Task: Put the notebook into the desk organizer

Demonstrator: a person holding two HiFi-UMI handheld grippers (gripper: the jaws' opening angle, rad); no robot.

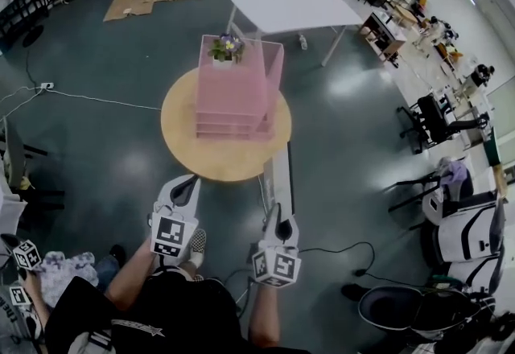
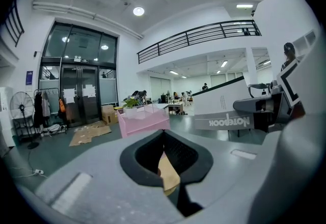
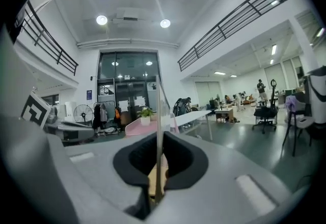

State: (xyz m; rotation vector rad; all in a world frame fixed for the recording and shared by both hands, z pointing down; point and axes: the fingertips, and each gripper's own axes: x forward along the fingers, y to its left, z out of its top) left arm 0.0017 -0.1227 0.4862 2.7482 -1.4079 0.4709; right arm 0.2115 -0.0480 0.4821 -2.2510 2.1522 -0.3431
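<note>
The right gripper point(image 1: 278, 225) has its jaws clamped on the notebook point(image 1: 279, 179), which stands edge-on between them and reaches forward past their tips. Ahead of both pairs of jaws, the pink desk organizer point(image 1: 237, 91) sits on the round tabletop point(image 1: 189, 147). The left gripper point(image 1: 185, 187) has its jaws together with nothing between them.

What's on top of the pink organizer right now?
A small potted plant with purple flowers stands at the far-left corner of the pink organizer top. The head view looks down on it, so the lower shelves' insides are covered.
</note>
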